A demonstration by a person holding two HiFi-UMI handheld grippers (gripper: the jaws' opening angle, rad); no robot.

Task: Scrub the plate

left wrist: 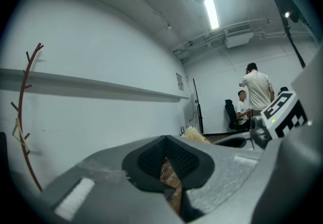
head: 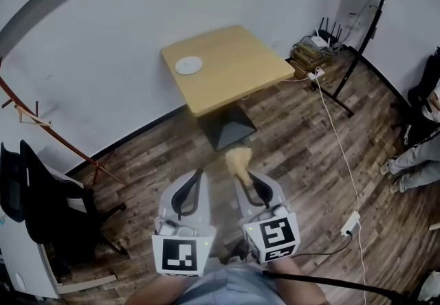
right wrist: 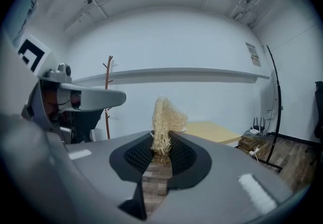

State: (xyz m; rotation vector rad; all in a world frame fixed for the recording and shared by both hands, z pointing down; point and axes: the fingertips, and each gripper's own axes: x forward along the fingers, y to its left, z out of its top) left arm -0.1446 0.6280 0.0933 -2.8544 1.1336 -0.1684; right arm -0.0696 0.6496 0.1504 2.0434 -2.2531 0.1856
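A white plate (head: 188, 65) lies on the left part of a square wooden table (head: 234, 63), far ahead of both grippers. My right gripper (head: 247, 177) is shut on a tuft of straw-coloured scrubber (head: 239, 158), which sticks up from between its pads (right wrist: 165, 119). In the right gripper view the table (right wrist: 212, 131) shows just behind the tuft. My left gripper (head: 196, 174) hangs beside the right one with its jaws together and nothing in them (left wrist: 166, 167). Both are held low, over the wooden floor and well short of the table.
A black office chair (head: 41, 207) stands at the left beside a wooden coat rack (head: 41, 115). A white cable with a power strip (head: 350, 221) runs over the floor at the right. A router on a stack (head: 317, 49) sits in the corner. A person (head: 419, 152) stands at the right edge.
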